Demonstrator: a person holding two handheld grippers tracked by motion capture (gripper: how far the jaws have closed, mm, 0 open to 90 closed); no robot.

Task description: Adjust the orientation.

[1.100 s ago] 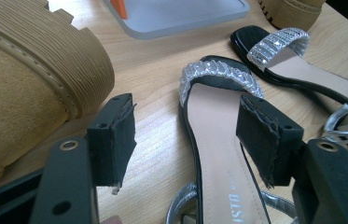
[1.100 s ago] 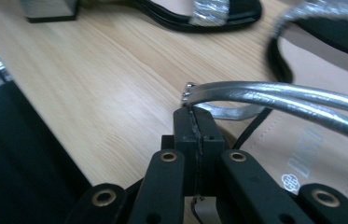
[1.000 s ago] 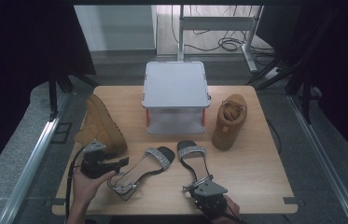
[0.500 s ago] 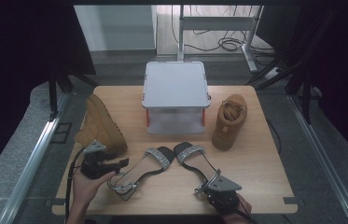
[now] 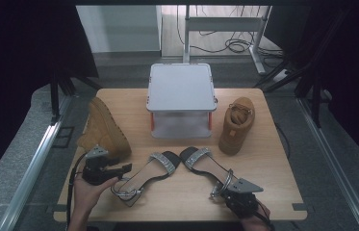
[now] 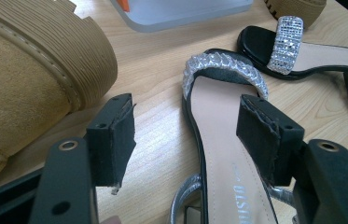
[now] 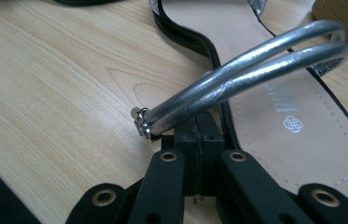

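Left gripper (image 5: 125, 167), jaws spread, straddles the left sandal (image 5: 144, 175) near the desk's (image 5: 283, 192) front-left corner; closing off-centre could shove it into the tan boot (image 5: 101, 129).

Right gripper (image 5: 221, 191), jaws pressed together by the right sandal's (image 5: 207, 167) silver strap (image 7: 255, 65) near the front edge, no clear grip; it could drag.

Count: two sandals, two boots, one box (image 5: 182, 87).
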